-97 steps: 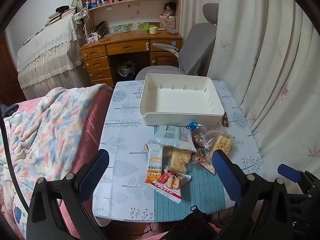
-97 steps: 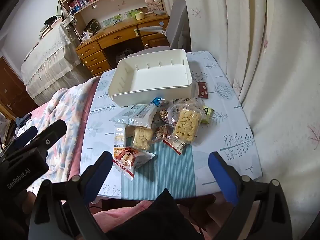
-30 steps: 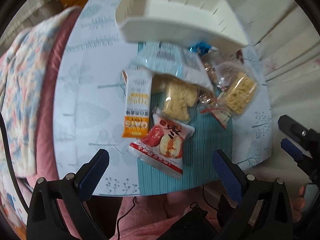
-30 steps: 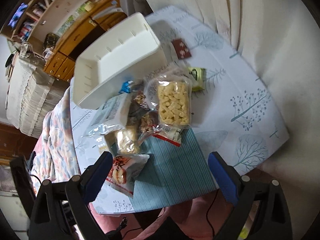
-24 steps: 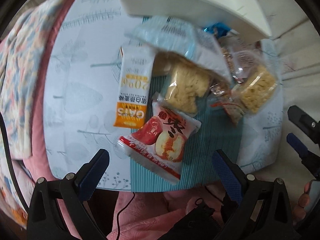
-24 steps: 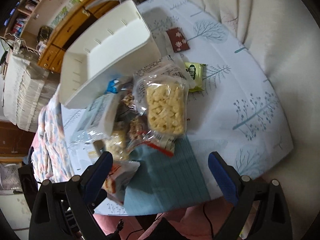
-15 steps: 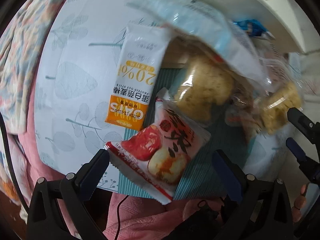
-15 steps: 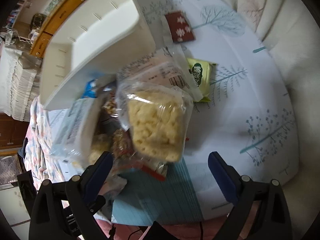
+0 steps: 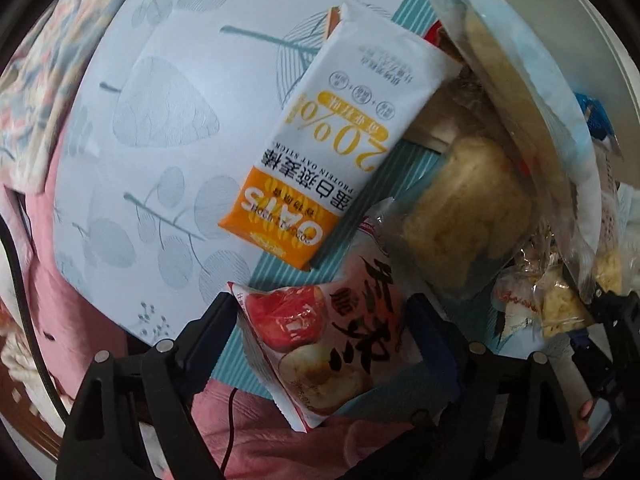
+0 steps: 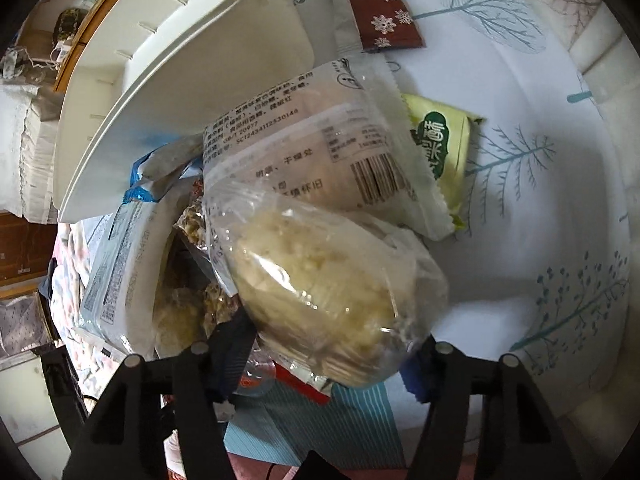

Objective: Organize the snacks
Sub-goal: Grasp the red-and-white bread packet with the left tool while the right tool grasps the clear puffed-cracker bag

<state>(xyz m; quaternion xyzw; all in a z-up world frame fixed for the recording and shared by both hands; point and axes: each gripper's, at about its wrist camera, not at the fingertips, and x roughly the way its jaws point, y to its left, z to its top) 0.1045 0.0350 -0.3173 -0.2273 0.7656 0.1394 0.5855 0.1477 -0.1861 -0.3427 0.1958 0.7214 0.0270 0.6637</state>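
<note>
While the surface (image 9: 160, 128) with its pale leaf-print cloth carries everything, the largest thing on it is the white bin (image 10: 208, 40), standing at the far side with the snack heap touching its near wall. Next comes the clear bag of puffed snack (image 10: 320, 280), lying on top of a white printed packet (image 10: 320, 140); the right claw (image 10: 326, 354) straddles its near end, one blue pad on each side and pressing the wrapper, so it looks closed on the bag. The orange and white oats packet (image 9: 332, 148) lies flat, tilted, partly on the teal striped mat (image 9: 280, 272). Just beside its orange end sits the red apple-crisp packet (image 9: 336, 344), its near end hanging over the surface edge; the left claw (image 9: 324, 330) is narrowed around it, both pads touching its sides. Smaller still, a green packet (image 10: 444, 152) peeks from under the white one, and a brown snowflake packet (image 10: 384, 16) lies apart beside the bin.
</note>
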